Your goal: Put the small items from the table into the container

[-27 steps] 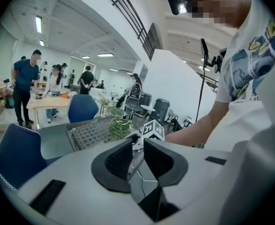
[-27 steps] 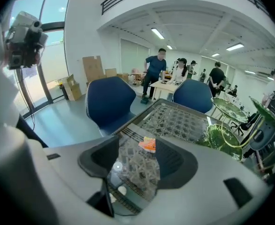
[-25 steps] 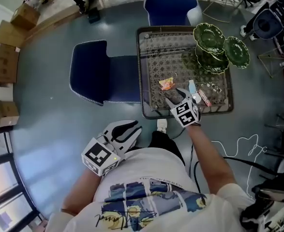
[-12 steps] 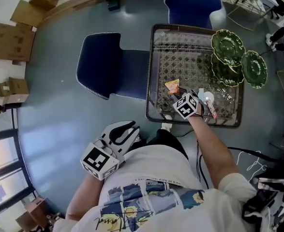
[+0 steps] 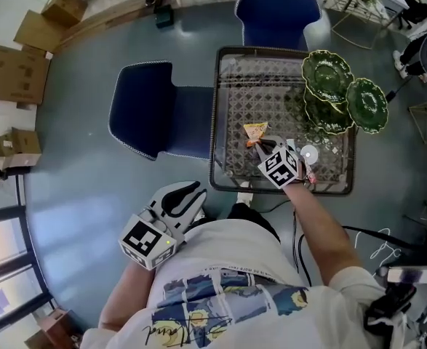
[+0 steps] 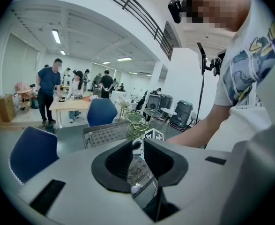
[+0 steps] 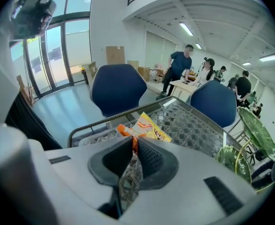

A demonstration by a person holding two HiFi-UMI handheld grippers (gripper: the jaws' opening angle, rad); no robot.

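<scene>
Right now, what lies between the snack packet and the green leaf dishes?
Nothing: the head view shows only bare lattice tabletop between the snack packet and the green leaf dishes. The white disc sits off that line.

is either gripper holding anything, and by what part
The right gripper is closing its jaws on the orange end of the snack packet; the left gripper holds nothing.

Bright, even light. I see pale glare on the floor [image 5: 68, 209] left of the table [image 5: 214, 122], ceiling strips [image 7: 186, 28] above it, and gripper views bending toward dark corners.
</scene>
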